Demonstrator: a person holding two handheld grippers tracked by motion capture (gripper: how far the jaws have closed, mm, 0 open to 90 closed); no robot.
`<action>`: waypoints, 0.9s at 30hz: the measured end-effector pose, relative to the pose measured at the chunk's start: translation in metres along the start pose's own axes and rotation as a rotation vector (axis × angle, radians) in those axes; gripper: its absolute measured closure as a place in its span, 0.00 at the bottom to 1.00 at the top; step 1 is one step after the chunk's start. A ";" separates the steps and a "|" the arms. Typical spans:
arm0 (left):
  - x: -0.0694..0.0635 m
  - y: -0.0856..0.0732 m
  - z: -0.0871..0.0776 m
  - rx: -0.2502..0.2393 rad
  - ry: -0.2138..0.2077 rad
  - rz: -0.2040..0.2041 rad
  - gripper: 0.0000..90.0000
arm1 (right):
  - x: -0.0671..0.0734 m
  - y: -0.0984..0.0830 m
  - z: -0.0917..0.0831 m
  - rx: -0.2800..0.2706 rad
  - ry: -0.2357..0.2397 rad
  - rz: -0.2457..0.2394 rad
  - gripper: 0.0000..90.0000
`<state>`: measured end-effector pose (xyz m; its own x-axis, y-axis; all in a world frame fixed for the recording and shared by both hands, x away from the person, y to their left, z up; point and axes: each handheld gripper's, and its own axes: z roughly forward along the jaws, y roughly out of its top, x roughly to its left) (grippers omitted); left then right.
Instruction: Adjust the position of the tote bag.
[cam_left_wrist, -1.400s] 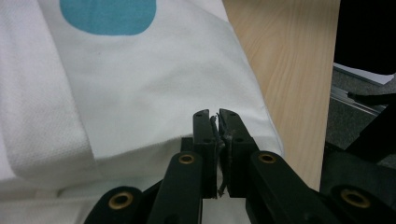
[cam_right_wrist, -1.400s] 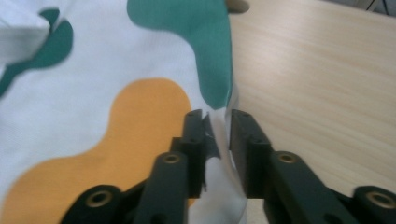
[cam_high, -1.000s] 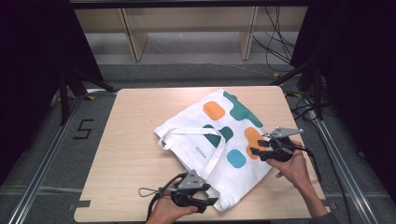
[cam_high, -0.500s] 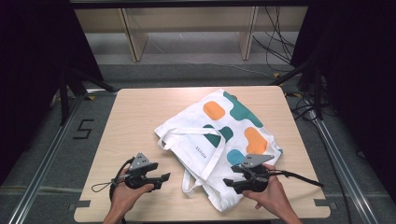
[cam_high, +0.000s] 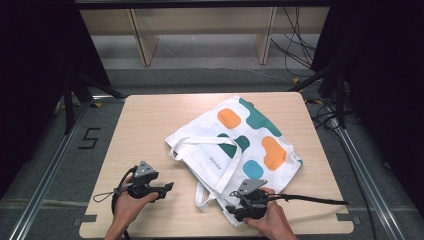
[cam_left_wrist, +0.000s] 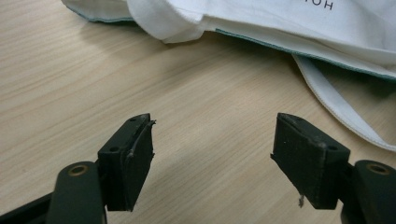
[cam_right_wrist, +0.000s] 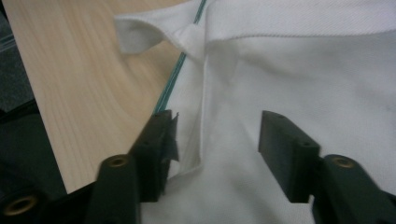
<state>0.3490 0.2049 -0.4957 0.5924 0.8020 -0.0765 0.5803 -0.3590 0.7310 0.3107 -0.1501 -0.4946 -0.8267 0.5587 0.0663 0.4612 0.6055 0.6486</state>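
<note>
The left gripper (cam_high: 167, 187) is held low over bare wood with its jaws spread wide and nothing between them; in the left gripper view (cam_left_wrist: 212, 154) only the light grain of the counter (cam_left_wrist: 70, 79) lies in the gap. Ahead of those jaws, past a stretch of open wood, sits the folded white edge of a tote bag (cam_left_wrist: 280, 23), and one of its straps (cam_left_wrist: 336, 107) runs down toward the right-hand jaw without touching it. The right gripper (cam_high: 232, 208) rests at the bag's near corner with its jaws also apart and clamping nothing. In the right gripper view (cam_right_wrist: 215, 140), white cloth of the tote bag (cam_right_wrist: 303, 74) spreads beneath and beyond both jaws; a stitched seam runs down through the gap toward the left-hand jaw, and the bag's thin green edge line passes just beyond that jaw's tip, with counter (cam_right_wrist: 84, 93) to its outside. A strap (cam_right_wrist: 140, 35) loops off farther ahead. From the high view the tote bag (cam_high: 235, 145), printed with orange, teal and blue patches, lies flat and skewed, ahead of the right gripper's jaws and well off to the side of the left gripper's, on the counter (cam_high: 150, 125).
</note>
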 end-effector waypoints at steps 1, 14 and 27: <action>0.000 -0.001 0.001 -0.012 0.000 -0.010 0.31 | 0.000 0.000 -0.002 0.024 -0.005 -0.020 0.66; 0.002 -0.004 -0.006 -0.067 0.064 -0.036 0.29 | -0.016 -0.027 -0.043 0.069 -0.060 -0.160 0.99; -0.019 0.011 0.021 0.007 0.077 0.130 0.30 | -0.059 -0.062 -0.098 -0.002 -0.167 -0.035 0.99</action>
<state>0.3562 0.1757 -0.5004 0.6183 0.7828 0.0705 0.5058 -0.4649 0.7266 0.2988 -0.2760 -0.4648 -0.7775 0.6234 -0.0832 0.4320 0.6255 0.6497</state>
